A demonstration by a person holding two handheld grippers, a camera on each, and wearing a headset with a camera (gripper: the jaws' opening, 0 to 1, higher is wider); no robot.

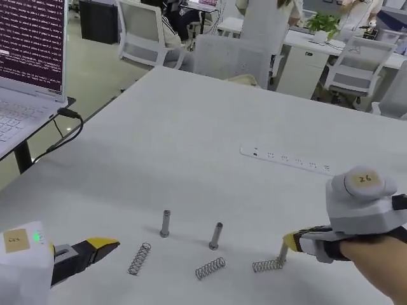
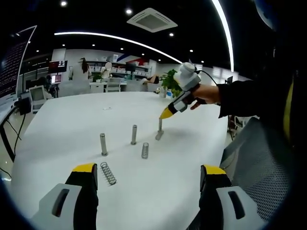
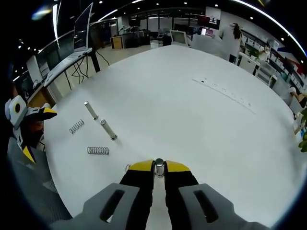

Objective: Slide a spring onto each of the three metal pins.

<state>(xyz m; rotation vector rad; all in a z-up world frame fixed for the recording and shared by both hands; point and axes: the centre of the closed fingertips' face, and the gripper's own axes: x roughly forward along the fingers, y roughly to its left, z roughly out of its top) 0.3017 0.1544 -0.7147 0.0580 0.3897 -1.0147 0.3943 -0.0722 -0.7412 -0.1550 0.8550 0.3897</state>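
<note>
Two metal pins [image 1: 165,223] [image 1: 216,235] stand upright on the white table [image 1: 191,127]. A third pin [image 1: 282,253] stands to their right, and my right gripper [image 1: 289,241] is shut on it; its top [image 3: 159,167] shows between the closed jaws. Three springs lie flat in front of the pins: one at the left [image 1: 139,258], one in the middle [image 1: 210,267], one beside the held pin [image 1: 267,265]. My left gripper [image 2: 148,172] is open with nothing between its jaws, just left of the left spring [image 2: 108,173].
A white power strip [image 1: 286,159] lies further back on the table. A laptop [image 1: 25,63] sits on a side stand at the left with a black cable [image 1: 63,130] hanging from it. Office chairs and desks stand beyond the far edge.
</note>
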